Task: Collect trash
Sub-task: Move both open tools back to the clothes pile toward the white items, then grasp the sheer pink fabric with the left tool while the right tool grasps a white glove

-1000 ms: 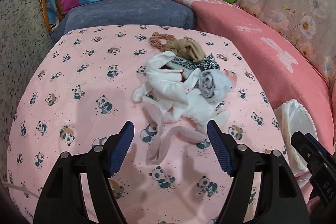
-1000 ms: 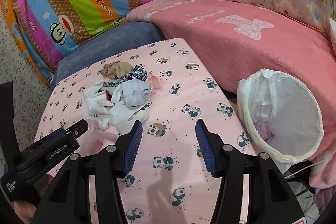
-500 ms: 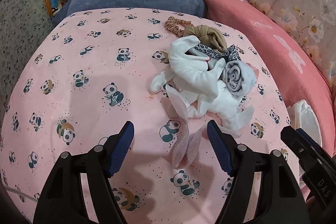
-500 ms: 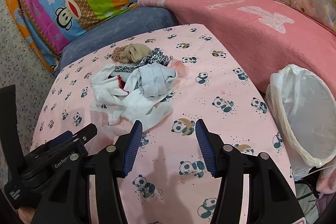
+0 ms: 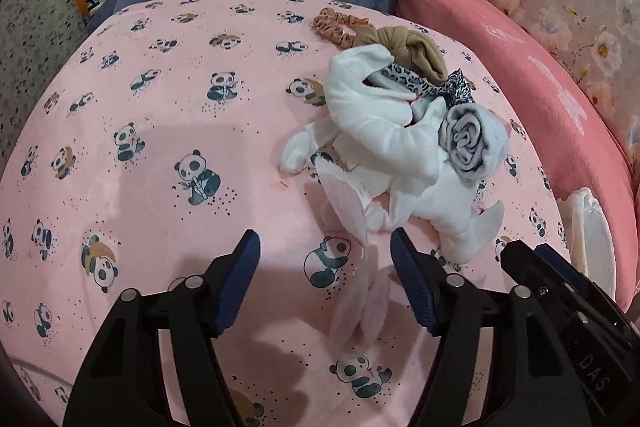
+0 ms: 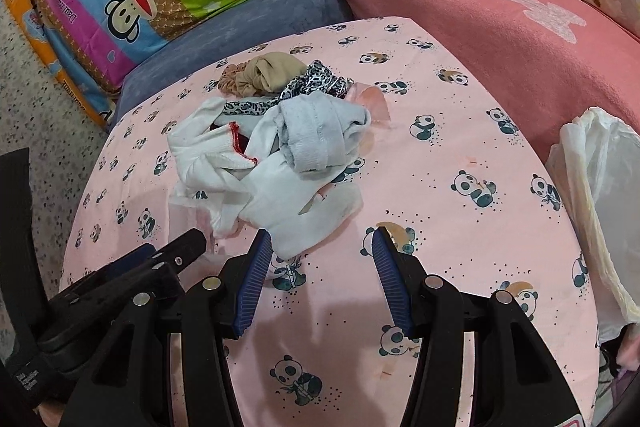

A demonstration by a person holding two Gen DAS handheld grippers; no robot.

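Left gripper (image 5: 325, 281) narrowing, right gripper (image 6: 318, 281) agape

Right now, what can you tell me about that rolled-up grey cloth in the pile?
The grey cloth is a soft, knit-looking piece rolled into a loose spiral, with a stitched hem visible from the right wrist view. It sits atop the white garments, beside the leopard-print fabric, on the panda-print sheet. Neither gripper touches it.

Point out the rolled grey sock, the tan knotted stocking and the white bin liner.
rolled grey sock (image 5: 466, 141), left wrist view, centre of its spiral end
tan knotted stocking (image 5: 404, 47), left wrist view, on the knot
white bin liner (image 6: 604, 179), right wrist view, its near wall
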